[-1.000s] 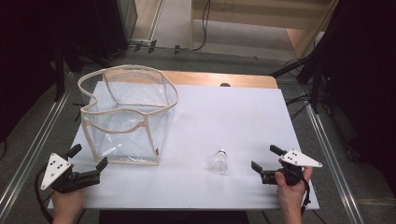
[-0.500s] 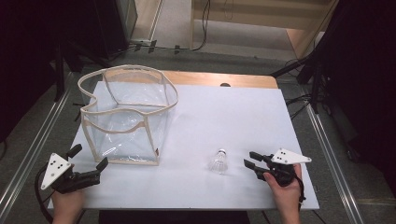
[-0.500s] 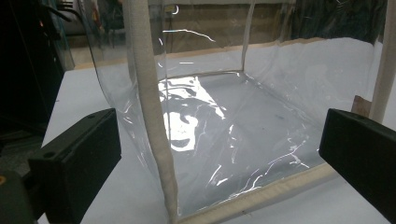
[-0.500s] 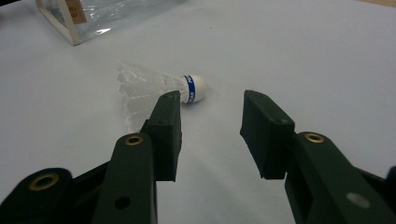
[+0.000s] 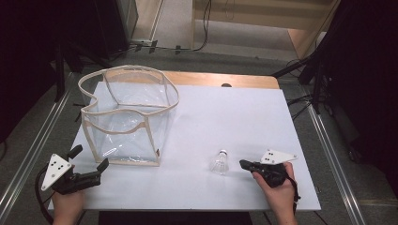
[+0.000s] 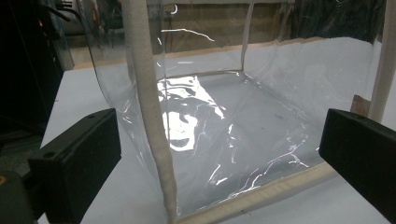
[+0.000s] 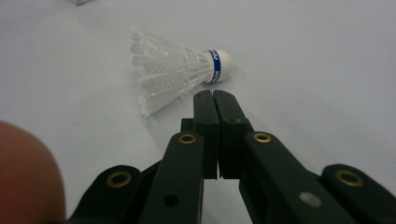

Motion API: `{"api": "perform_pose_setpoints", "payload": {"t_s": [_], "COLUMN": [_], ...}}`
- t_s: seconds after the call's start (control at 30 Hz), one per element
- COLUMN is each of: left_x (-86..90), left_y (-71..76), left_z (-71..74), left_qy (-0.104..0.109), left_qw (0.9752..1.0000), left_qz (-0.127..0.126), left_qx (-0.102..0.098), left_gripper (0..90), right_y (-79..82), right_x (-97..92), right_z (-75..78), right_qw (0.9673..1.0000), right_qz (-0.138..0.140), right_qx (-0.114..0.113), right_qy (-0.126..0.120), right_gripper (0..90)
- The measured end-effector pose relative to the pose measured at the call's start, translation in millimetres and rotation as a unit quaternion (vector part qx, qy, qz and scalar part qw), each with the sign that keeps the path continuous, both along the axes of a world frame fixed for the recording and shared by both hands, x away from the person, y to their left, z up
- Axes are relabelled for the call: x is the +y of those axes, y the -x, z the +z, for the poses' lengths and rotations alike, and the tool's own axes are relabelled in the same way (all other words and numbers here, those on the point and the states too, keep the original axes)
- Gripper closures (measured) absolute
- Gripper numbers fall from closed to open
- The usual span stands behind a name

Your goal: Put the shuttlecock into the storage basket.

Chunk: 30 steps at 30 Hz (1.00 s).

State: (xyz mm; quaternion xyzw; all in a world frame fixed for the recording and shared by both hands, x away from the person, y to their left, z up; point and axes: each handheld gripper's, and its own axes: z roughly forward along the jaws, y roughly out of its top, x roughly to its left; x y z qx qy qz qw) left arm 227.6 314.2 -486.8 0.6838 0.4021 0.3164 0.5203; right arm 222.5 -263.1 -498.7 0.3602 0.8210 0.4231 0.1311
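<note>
White plastic feathers and a cork-coloured nose with a blue band: that is the shuttlecock [image 7: 175,70], lying on its side on the white worktop [image 5: 244,112], just ahead of my right gripper [image 7: 213,98]. In the right gripper view its long axis runs across the line of the jaws, nose to the right and skirt flaring to the left. The tips sit just short of the narrow part of the skirt, near the nose, with a sliver of bare worktop between; they do not touch it. Those jaws have just been closing and now stand pressed together with nothing between them.

From the high view the shuttlecock [image 5: 219,162] lies to the left of the right gripper [image 5: 244,164] and well apart from the left gripper [image 5: 89,164], so the right hand [image 5: 277,185] is plainly the nearer. The left gripper waits at the near corner of the clear plastic bin [image 5: 129,117], its jaws spread wide, one black pad [image 6: 77,158] on each side of the fabric-trimmed corner post without touching it.

I judge that the closed tips can only nudge the shuttlecock. A pick would need them spread first, then brought across the skirt at right angles to its axis.
</note>
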Motion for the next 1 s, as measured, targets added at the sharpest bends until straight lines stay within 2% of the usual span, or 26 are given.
{"api": "perform_pose_setpoints", "payload": {"t_s": [0.03, 0.07, 0.13, 0.17, 0.33, 0.67, 0.83, 1.0], "left_x": [0.0, 0.0, 0.0, 0.0, -0.1, 0.2, 0.4, 0.3], "left_y": [0.0, 0.0, 0.5, 0.8, 1.1, 1.4, 1.2, 1.5], "left_z": [0.0, 0.0, 0.0, 0.0, -0.1, -0.1, -0.1, 0.0], "left_qy": [0.000, 0.000, 0.000, 0.001, 0.001, 0.002, 0.003, 0.004], "left_qw": [1.0000, 1.0000, 1.0000, 1.0000, 1.0000, 1.0000, 1.0000, 1.0000], "left_qz": [0.000, 0.000, 0.004, 0.004, 0.008, 0.007, 0.002, 0.005], "left_qx": [0.000, 0.000, 0.000, -0.001, -0.002, -0.002, 0.000, 0.000], "left_gripper": [0.0, 0.0, 0.0, 0.0, 0.0, 0.0, 0.0, 0.0], "right_y": [-0.8, -2.2, -2.7, -3.3, -4.2, -13.9, -22.5, -33.7], "right_x": [2.2, 7.1, 9.5, 13.0, 18.2, 42.7, 55.5, 65.7], "right_z": [-0.6, -1.8, -2.4, -4.2, -7.6, -9.7, -6.7, -1.9], "right_qw": [1.0000, 0.9997, 0.9996, 0.9990, 0.9979, 0.9948, 0.9941, 0.9942], "right_qz": [0.006, 0.017, 0.020, 0.029, 0.046, 0.077, 0.086, 0.090], "right_qx": [0.006, 0.012, 0.014, 0.021, 0.038, 0.048, 0.044, 0.043], "right_qy": [0.000, 0.010, 0.016, 0.026, 0.027, 0.046, 0.049, 0.040], "right_gripper": [87.4, 87.5, 87.5, 87.6, 87.7, 87.7, 87.7, 87.7]}}
